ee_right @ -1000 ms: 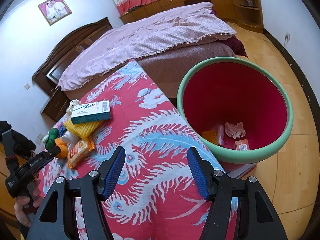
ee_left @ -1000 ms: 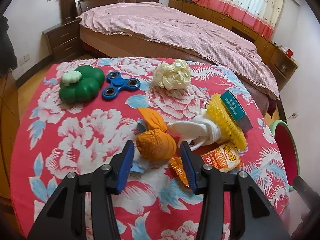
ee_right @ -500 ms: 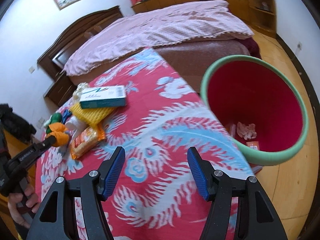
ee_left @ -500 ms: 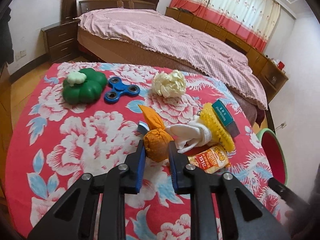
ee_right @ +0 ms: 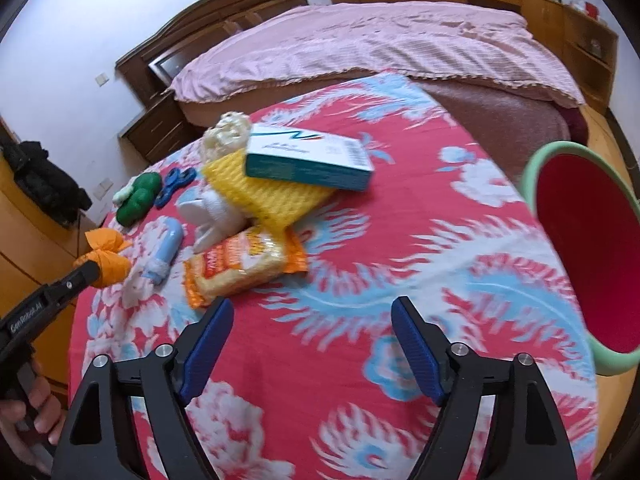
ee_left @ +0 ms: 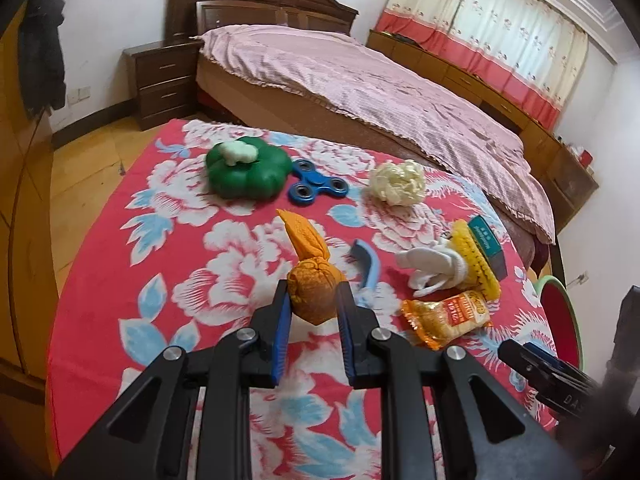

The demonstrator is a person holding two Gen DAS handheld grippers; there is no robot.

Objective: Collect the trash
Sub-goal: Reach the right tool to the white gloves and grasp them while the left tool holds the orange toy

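Two views are being weighed. Left wrist: the orange wad (ee_left: 313, 294) is being clenched by the left tool (ee_left: 311, 312) above the tabletop (ee_left: 120, 280). Right wrist: the right tool (ee_right: 312, 344), its jaws just widened and empty, is being held nearer the bin (ee_right: 536, 176), lying rightward.

A home bedroom; large bed (ee_left: 360, 92), wooden nightstand (ee_left: 160, 80), floral curtains (ee_left: 500, 36).

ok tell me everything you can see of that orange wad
The orange wad looks like crumpled orange paper or thin plastic: a rounded ball knotted at the top, with a pointed tail standing up and leaning left. The left gripper is shut on the ball, one blue pad pressing each side. It sits above the floral cloth, apparently lifted clear. A blue brush lies just to its right.
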